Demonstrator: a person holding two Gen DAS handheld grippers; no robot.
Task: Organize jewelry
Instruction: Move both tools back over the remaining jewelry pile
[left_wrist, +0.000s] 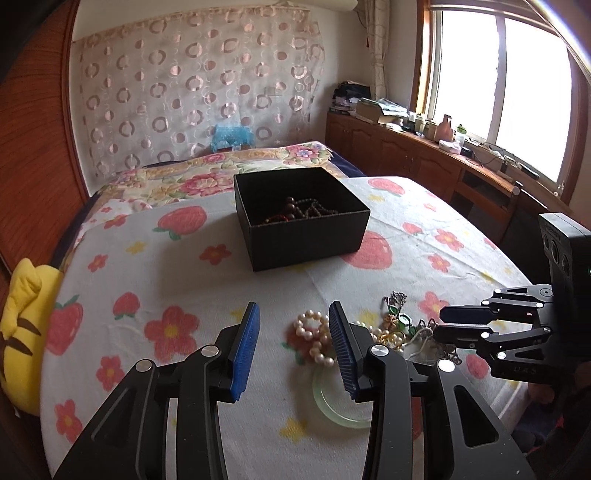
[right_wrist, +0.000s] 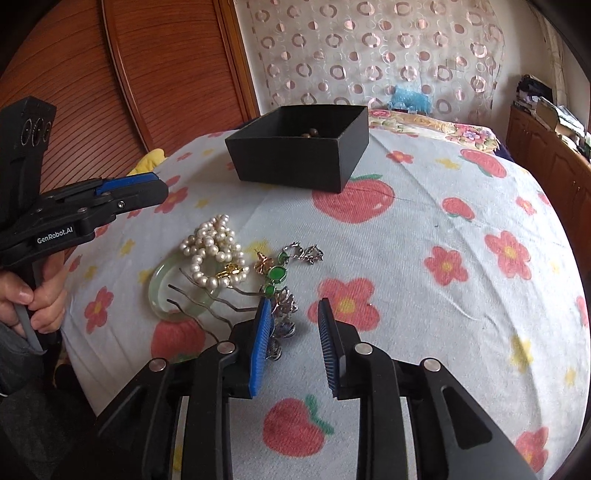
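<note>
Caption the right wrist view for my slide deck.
Open right gripper hovers over loose jewelry near black box.

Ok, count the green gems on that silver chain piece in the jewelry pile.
3 show in the right wrist view: a round gem nearest the chain, a larger one below it, a small one by the right gripper; more may be hidden.

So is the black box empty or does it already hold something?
Not empty: the open, lidless black box holds dark bead strands at its bottom; pearls lie outside on the cloth.
</note>
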